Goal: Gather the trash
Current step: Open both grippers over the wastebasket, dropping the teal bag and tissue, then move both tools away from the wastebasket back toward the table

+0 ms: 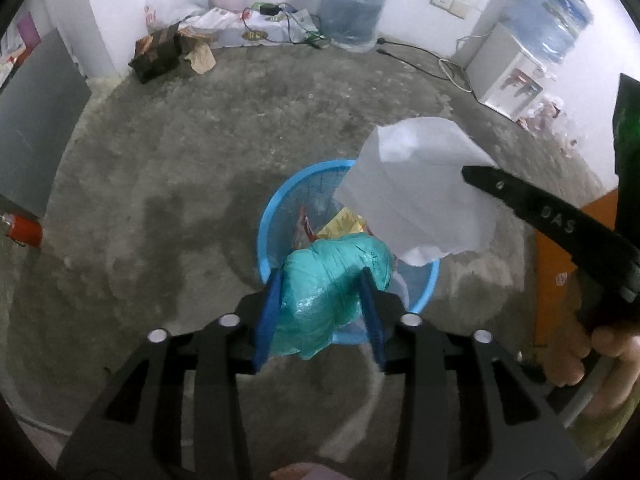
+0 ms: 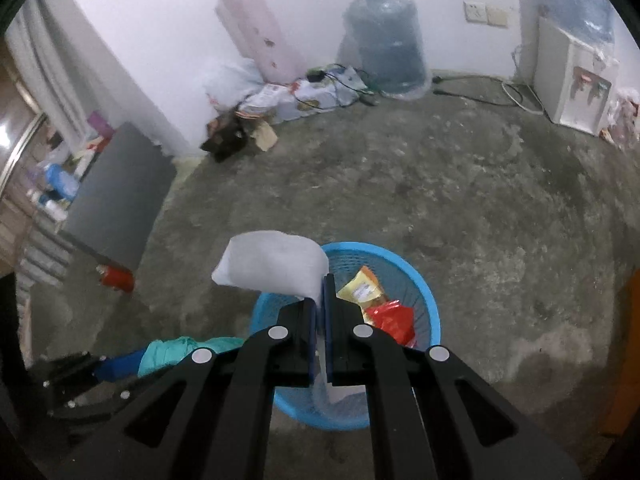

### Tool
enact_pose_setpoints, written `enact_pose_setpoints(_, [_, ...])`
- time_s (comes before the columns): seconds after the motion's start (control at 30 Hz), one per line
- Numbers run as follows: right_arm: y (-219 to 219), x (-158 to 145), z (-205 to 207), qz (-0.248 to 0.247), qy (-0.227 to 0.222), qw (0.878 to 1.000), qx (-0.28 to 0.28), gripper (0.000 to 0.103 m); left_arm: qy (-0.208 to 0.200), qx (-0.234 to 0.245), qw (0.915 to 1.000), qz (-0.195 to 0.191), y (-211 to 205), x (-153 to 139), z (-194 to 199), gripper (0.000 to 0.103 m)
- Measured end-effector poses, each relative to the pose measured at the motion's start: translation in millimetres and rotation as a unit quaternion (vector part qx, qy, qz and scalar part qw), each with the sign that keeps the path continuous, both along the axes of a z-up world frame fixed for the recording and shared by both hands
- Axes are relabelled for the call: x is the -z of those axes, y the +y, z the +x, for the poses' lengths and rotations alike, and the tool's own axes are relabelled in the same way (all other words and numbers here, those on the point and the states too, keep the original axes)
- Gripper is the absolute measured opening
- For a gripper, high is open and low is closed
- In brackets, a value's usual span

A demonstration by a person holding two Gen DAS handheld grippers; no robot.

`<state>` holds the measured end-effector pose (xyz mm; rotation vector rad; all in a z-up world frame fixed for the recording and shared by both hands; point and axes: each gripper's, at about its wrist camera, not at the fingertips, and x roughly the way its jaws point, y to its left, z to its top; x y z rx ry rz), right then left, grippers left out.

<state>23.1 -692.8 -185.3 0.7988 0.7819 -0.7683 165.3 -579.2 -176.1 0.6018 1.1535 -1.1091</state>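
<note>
Teal plastic bag (image 1: 334,292) sits between the left gripper (image 1: 326,286) blue pads, which touch its sides, directly over the blue mesh basket (image 2: 428,300). Right gripper (image 2: 319,300) is clamped tight on a white tissue (image 2: 272,266) above the basket's near-left rim. Wrappers lie inside. Bare concrete floor (image 2: 460,200) spreads open around the basket to the far wall's water jug (image 2: 386,46).

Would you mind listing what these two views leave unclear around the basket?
- Left wrist view: much of the blue basket interior, hidden by the green bag in the left gripper and the white tissue.
- Right wrist view: the basket's near wall, covered by the right gripper.
- Both views: wrapper print, too small and blurred.
</note>
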Motion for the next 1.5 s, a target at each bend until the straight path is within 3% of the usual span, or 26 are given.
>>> enact_pose_setpoints(0.03, [-6.2, 11.7, 3.3, 0.011, 0.009, 1.000, 0.002, 0.006, 0.000, -0.005, 1.0000, 0.002, -5.9, 7.9, 2.4, 0.059])
enact_pose_setpoints(0.07, [-11.2, 23.0, 5.5, 0.027, 0.014, 1.000, 0.002, 0.017, 0.000, -0.009, 1.0000, 0.002, -9.7, 13.9, 4.2, 0.063])
enact_pose_setpoints(0.1, [-14.2, 32.0, 5.6, 0.043, 0.015, 0.999, 0.007, 0.036, 0.001, -0.016, 0.9999, 0.001, -11.5, 18.6, 5.6, 0.064])
enact_pose_setpoints(0.17, [-15.5, 39.4, 2.7, 0.047, 0.018, 0.998, 0.022, 0.053, 0.012, -0.020, 0.9997, 0.003, -12.7, 21.8, 6.5, 0.065])
enact_pose_setpoints(0.43, [-7.9, 42.0, -4.7, 0.031, 0.017, 0.999, 0.016, 0.077, -0.003, -0.022, 0.9990, -0.039, 6.2, -17.5, 4.7, 0.072])
enact_pose_setpoints(0.53, [-5.6, 45.1, 0.2, 0.021, 0.047, 0.999, 0.016, 0.086, -0.004, -0.031, 0.9981, -0.052, 22.8, -39.9, 7.6, 0.074])
enact_pose_setpoints(0.6, [-5.4, 58.6, 10.5, 0.017, 0.101, 0.995, 0.002, 0.087, 0.000, -0.036, 0.9974, -0.062, 37.5, -55.3, 10.7, 0.074])
enact_pose_setpoints(0.67, [-5.6, 77.7, 19.7, 0.023, 0.171, 0.985, -0.014, 0.087, -0.001, -0.040, 0.9965, -0.074, 57.9, -74.4, 14.4, 0.075])
enact_pose_setpoints(0.77, [2.7, 111.3, 31.4, 0.053, 0.271, 0.958, -0.075, 0.087, -0.007, -0.043, 0.9954, -0.085, 88.8, -99.7, 21.5, 0.076])
enact_pose_setpoints(0.8, [10.6, 123.3, 34.6, 0.057, 0.309, 0.943, -0.108, 0.087, -0.013, -0.046, 0.9948, -0.090, 105.3, -112.5, 25.1, 0.076])
enact_pose_setpoints(0.9, [28.6, 130.9, 33.6, 0.051, 0.334, 0.928, -0.157, 0.087, -0.027, -0.056, 0.9926, -0.104, 147.6, -138.7, 34.7, 0.077])
enact_pose_setpoints(1.17, [42.2, 114.0, 22.3, 0.145, 0.269, 0.934, -0.187, 0.087, -0.069, -0.125, 0.9807, -0.133, 291.9, -190.2, 59.9, 0.079])
enact_pose_setpoints(1.23, [36.4, 99.4, 19.0, 0.132, 0.247, 0.948, -0.153, 0.087, -0.067, -0.148, 0.9771, -0.137, 321.7, -194.5, 64.8, 0.079])
enact_pose_setpoints(1.3, [28.9, 79.6, 15.1, 0.127, 0.204, 0.964, -0.118, 0.087, -0.067, -0.176, 0.9715, -0.144, 358.0, -198.6, 67.7, 0.079])
enact_pose_setpoints(1.33, [26.1, 60.8, 12.9, 0.131, 0.158, 0.974, -0.098, 0.087, -0.069, -0.189, 0.9682, -0.149, 376.3, -202.1, 68.2, 0.079])
enact_pose_setpoints(1.4, [31.5, 28.1, 15.1, 0.122, 0.094, 0.984, -0.089, 0.087, -0.072, -0.214, 0.9606, -0.162, 408.3, -208.0, 68.2, 0.079])
enact_pose_setpoints(1.5, [56.9, -32.5, 16.5, 0.088, 0.001, 0.989, -0.115, 0.087, -0.080, -0.258, 0.9451, -0.184, 462.4, -219.8, 71.6, 0.079])
